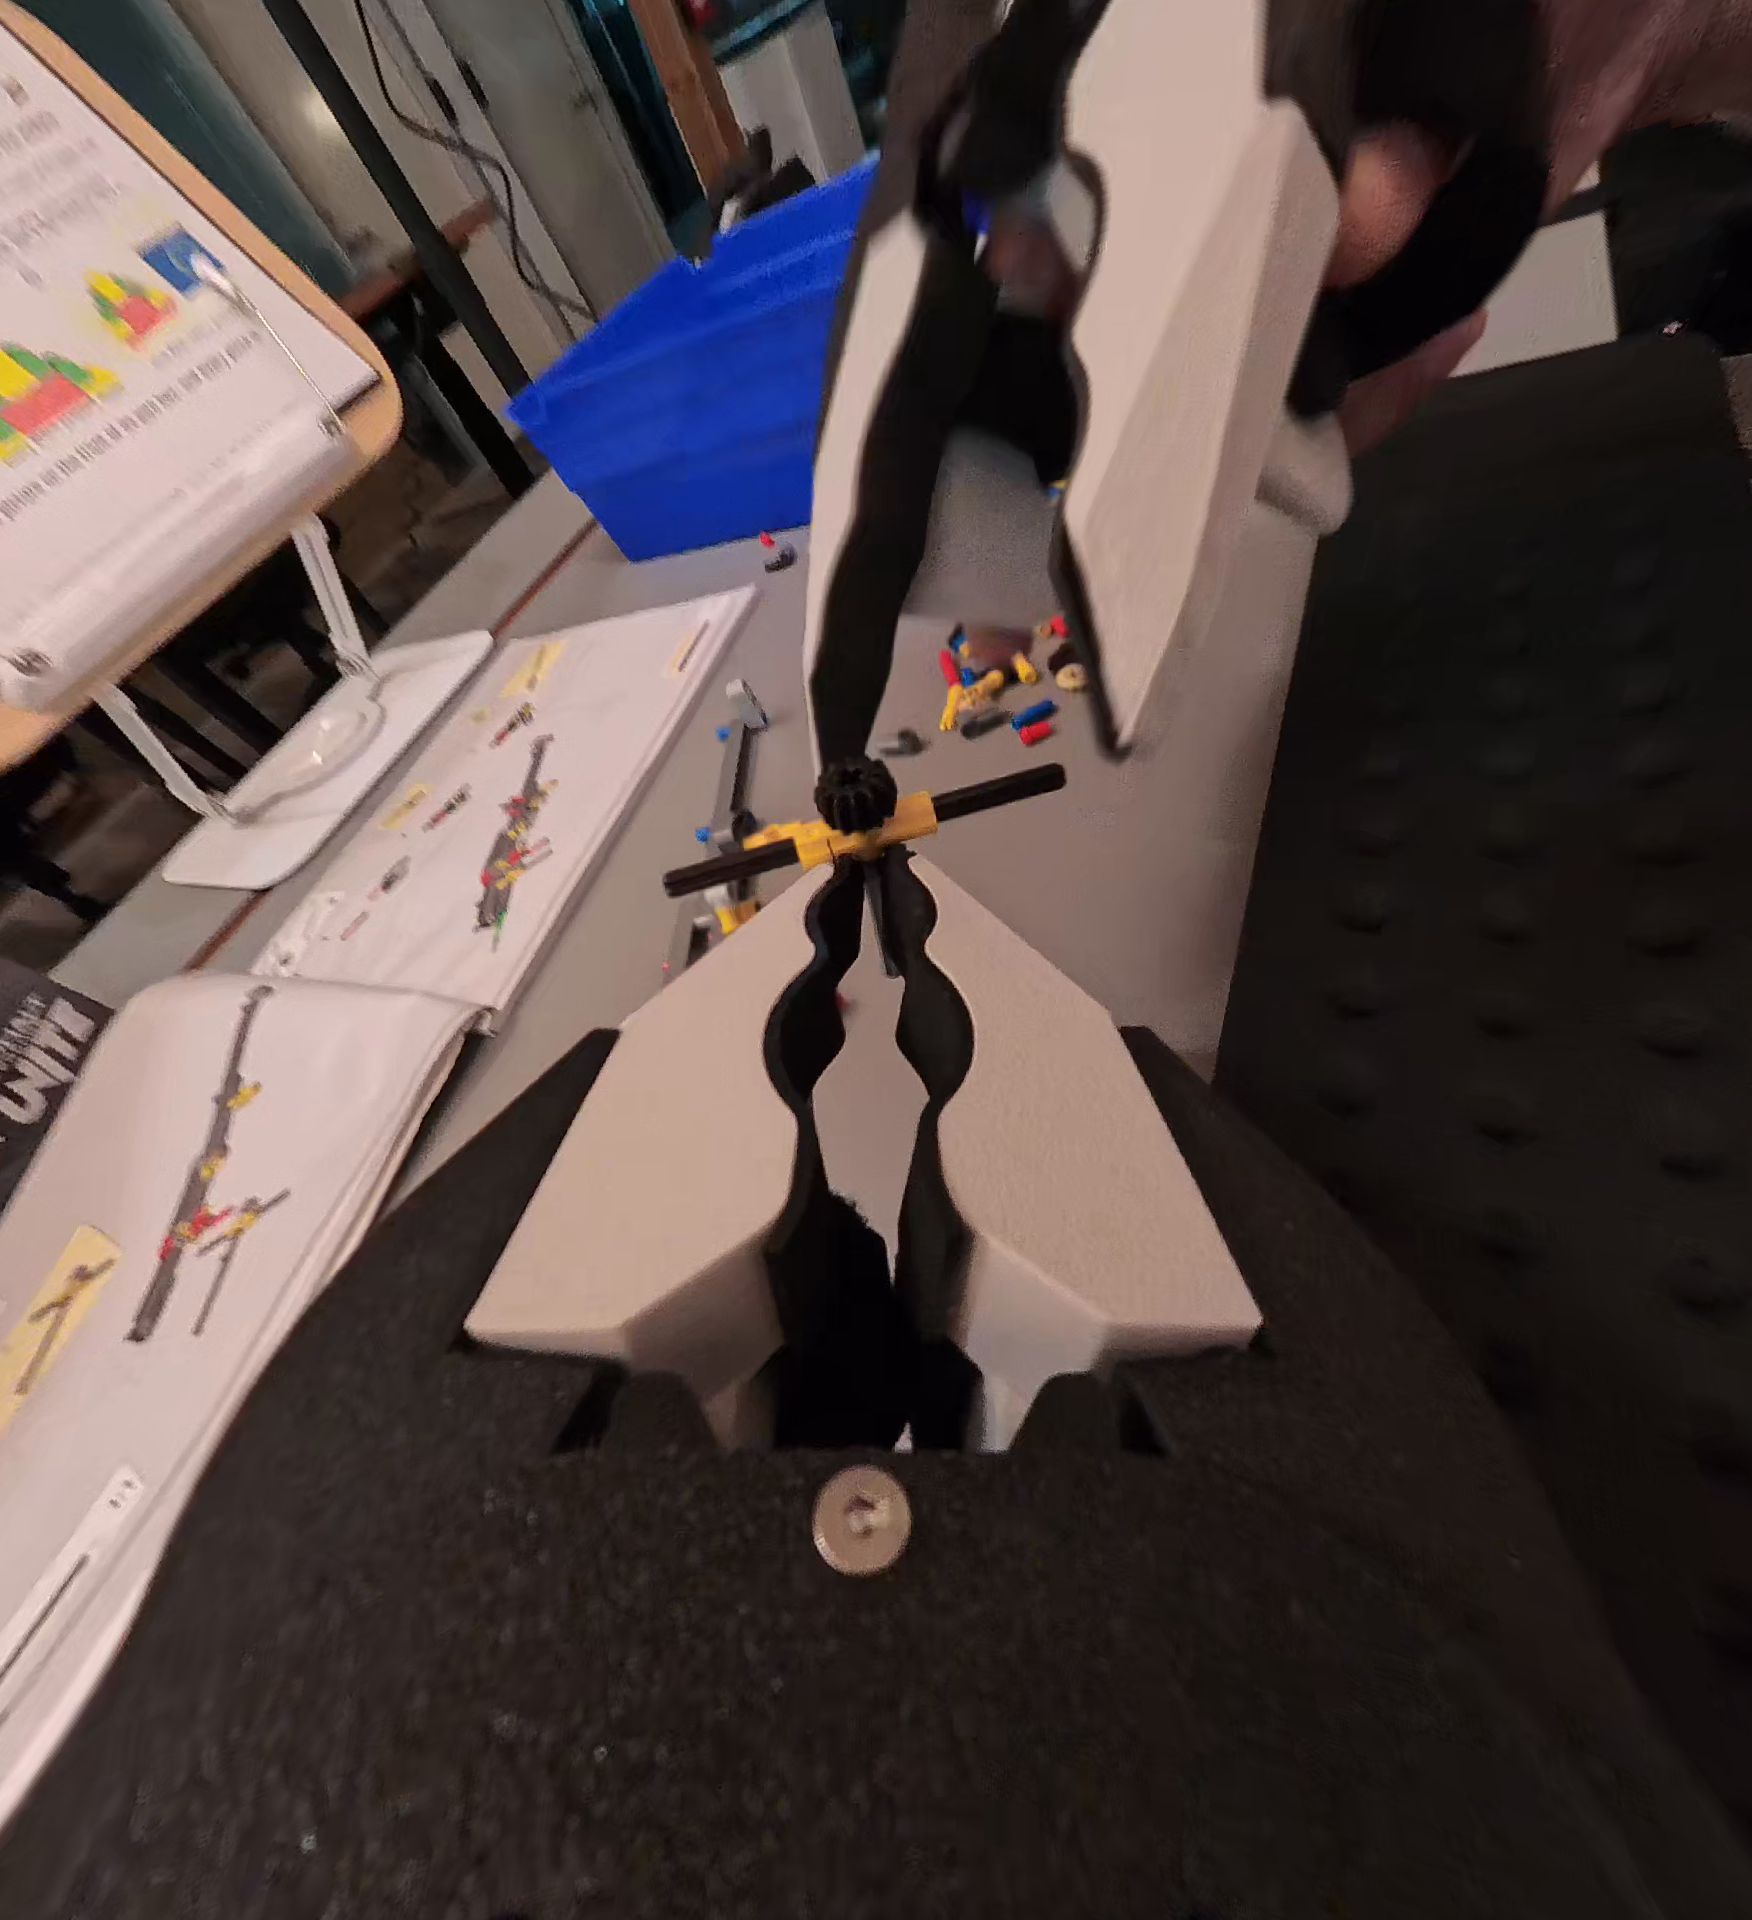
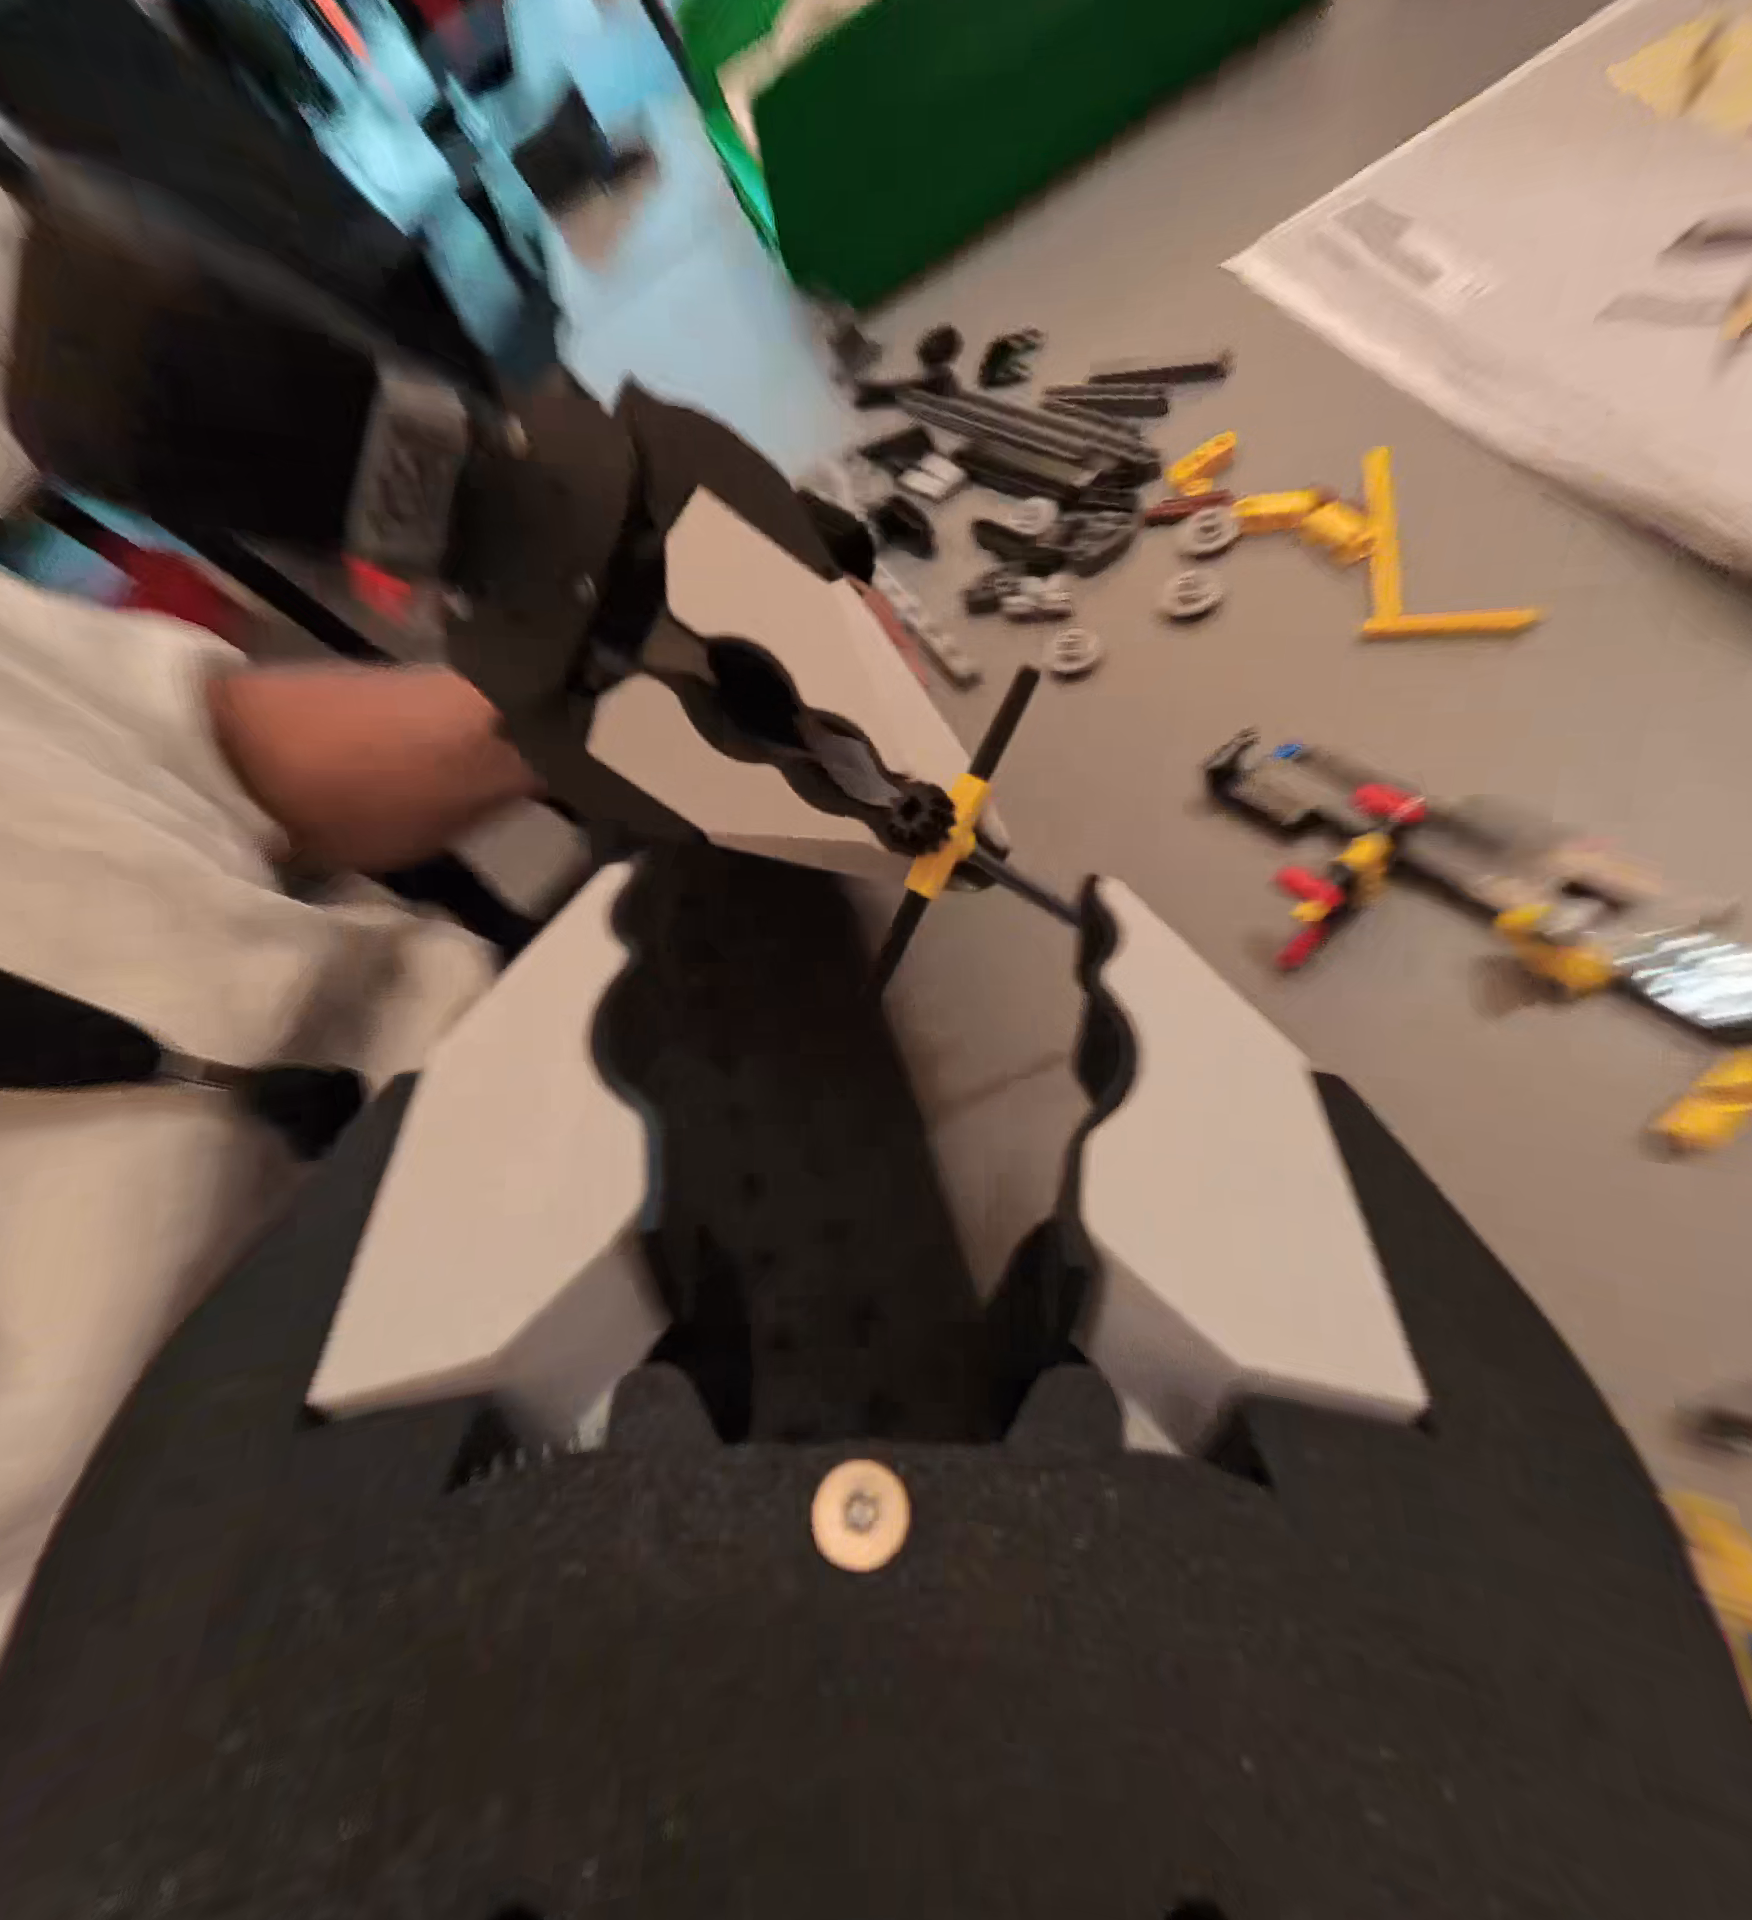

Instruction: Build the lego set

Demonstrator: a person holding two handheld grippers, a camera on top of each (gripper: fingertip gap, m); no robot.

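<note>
My left gripper [image 1: 867,878] is shut on a small lego assembly: a black axle [image 1: 997,788] through a yellow connector [image 1: 815,844], with a black gear [image 1: 851,792] on top. It is held above the table. My right gripper [image 1: 976,743] comes down from above, open, and one finger touches or nearly touches the gear. In the right wrist view my right gripper [image 2: 856,904] is open, with the axle [image 2: 1002,727], the yellow connector [image 2: 945,831] and the gear [image 2: 919,816] just ahead of its fingertips, held by the left gripper [image 2: 887,800]. A long partial build [image 2: 1474,873] lies on the table.
An open instruction booklet [image 1: 498,810] lies at the left, with a stand holding pages [image 1: 124,312] behind it. A blue bin [image 1: 706,395] and loose small parts [image 1: 997,686] are farther back. A green bin [image 2: 955,135], black parts [image 2: 1038,457] and a yellow L-beam [image 2: 1391,582] show in the right wrist view. Less than 4 cm separates the two grippers' tips. The yellow L-beam [image 2: 1391,582] is about equally far from each gripper, around 15 centimeters.
</note>
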